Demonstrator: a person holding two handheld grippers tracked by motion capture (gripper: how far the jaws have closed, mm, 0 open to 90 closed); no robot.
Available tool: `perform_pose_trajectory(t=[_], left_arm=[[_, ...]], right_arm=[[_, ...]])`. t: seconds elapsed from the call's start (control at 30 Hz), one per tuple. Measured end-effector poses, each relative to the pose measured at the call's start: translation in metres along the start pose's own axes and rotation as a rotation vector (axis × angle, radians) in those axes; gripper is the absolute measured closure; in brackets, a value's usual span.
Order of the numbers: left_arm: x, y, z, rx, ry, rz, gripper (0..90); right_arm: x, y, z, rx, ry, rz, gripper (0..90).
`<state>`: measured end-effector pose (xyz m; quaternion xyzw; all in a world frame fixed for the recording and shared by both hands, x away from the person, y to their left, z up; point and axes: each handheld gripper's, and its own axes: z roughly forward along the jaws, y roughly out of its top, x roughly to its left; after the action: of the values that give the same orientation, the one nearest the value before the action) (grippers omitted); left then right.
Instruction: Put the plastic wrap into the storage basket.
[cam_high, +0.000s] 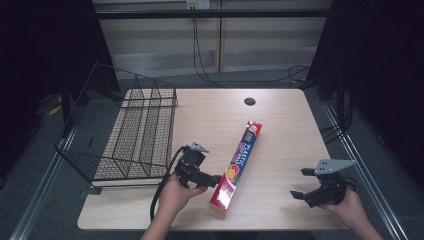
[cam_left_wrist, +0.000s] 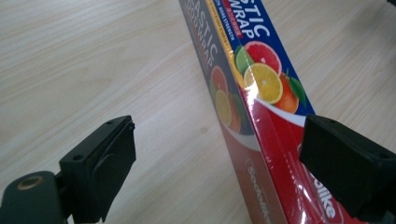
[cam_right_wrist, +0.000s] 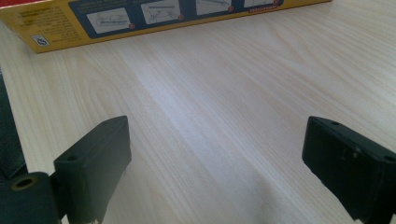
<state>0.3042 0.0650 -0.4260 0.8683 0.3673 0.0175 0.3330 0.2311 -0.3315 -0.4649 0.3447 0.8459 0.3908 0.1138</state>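
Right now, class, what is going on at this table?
A person holds a gripper in each hand at a wooden table. The left gripper is open, reaching toward the near end of a long plastic wrap box that lies flat on the table; in the left gripper view one jaw is over the box's edge and the other over bare wood, so the box is not gripped. The right gripper is open, off to the right, apart from the box. A wire basket sits at the left.

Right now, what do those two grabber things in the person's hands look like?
Both are black. The left gripper has two blocky jaws with small screw holes, and a thick black cable loops from it. The right gripper carries a grey three-cornered plate on top. The forearms are bare, with no sleeves.
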Motion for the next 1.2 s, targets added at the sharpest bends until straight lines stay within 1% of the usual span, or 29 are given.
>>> perform_pose_trajectory(t=[0.07, 0.1, 0.13, 0.2, 0.27, 0.3, 0.37, 0.43, 0.47, 0.5, 0.57, 0.73, 0.83, 0.93, 1.03, 1.1, 1.13, 1.2], left_arm=[[0.000, 0.005, 0.002, 0.008, -0.004, 0.003, 10.7], [-0.001, 0.008, 0.004, 0.009, -0.006, -0.006, 10.8], [-0.001, 0.008, 0.004, 0.009, -0.006, -0.006, 11.0], [-0.002, 0.014, 0.008, 0.022, -0.013, -0.006, 11.3], [-0.003, 0.018, 0.010, 0.025, -0.006, -0.009, 11.7], [-0.003, 0.019, 0.012, 0.024, -0.006, -0.012, 11.7], [-0.004, 0.023, 0.014, 0.030, -0.012, -0.008, 12.2], [-0.005, 0.027, 0.018, 0.047, -0.017, -0.017, 12.2], [-0.005, 0.028, 0.020, 0.048, -0.022, -0.016, 12.2], [-0.005, 0.030, 0.021, 0.051, -0.016, -0.020, 12.2], [-0.005, 0.033, 0.024, 0.058, -0.024, -0.022, 12.2], [-0.007, 0.040, 0.029, 0.068, -0.023, -0.029, 12.2], [-0.007, 0.045, 0.032, 0.079, -0.014, -0.031, 12.4], [-0.008, 0.048, 0.036, 0.080, -0.016, -0.037, 12.4], [-0.010, 0.053, 0.040, 0.091, -0.012, -0.026, 12.4], [-0.011, 0.056, 0.043, 0.096, -0.013, -0.032, 12.4], [-0.012, 0.057, 0.044, 0.104, -0.005, -0.024, 12.4], [-0.013, 0.060, 0.046, 0.107, -0.003, -0.033, 12.4]], right_arm=[[0.000, 0.000, 0.000, 0.001, -0.003, -0.001, 8.1], [-0.001, 0.000, 0.000, -0.001, -0.004, 0.000, 8.2], [-0.001, 0.000, 0.000, -0.001, -0.004, 0.000, 8.2], [-0.001, -0.001, 0.000, 0.000, -0.006, -0.001, 8.2], [-0.001, 0.000, -0.001, -0.001, -0.011, -0.002, 8.2], [-0.001, 0.000, -0.001, -0.004, -0.006, -0.006, 8.3], [-0.001, 0.000, -0.001, -0.005, -0.009, 0.000, 8.2], [-0.001, 0.000, -0.001, -0.002, -0.013, 0.000, 8.2], [-0.001, 0.000, -0.001, -0.003, -0.014, 0.002, 8.2], [-0.001, 0.000, -0.001, -0.004, -0.012, 0.000, 8.3], [-0.001, 0.000, -0.002, -0.008, -0.008, 0.003, 8.3], [-0.001, 0.000, -0.001, -0.004, -0.011, 0.001, 8.3], [-0.001, 0.000, -0.001, -0.008, -0.008, 0.002, 8.3], [-0.001, 0.000, -0.002, -0.011, -0.009, 0.003, 8.4], [-0.002, 0.000, -0.002, -0.013, -0.010, 0.004, 8.4], [-0.002, 0.000, -0.003, -0.014, -0.009, 0.006, 8.4], [-0.002, 0.000, -0.003, -0.015, -0.008, 0.006, 8.5], [-0.002, 0.000, -0.003, -0.017, -0.011, 0.006, 8.5]])
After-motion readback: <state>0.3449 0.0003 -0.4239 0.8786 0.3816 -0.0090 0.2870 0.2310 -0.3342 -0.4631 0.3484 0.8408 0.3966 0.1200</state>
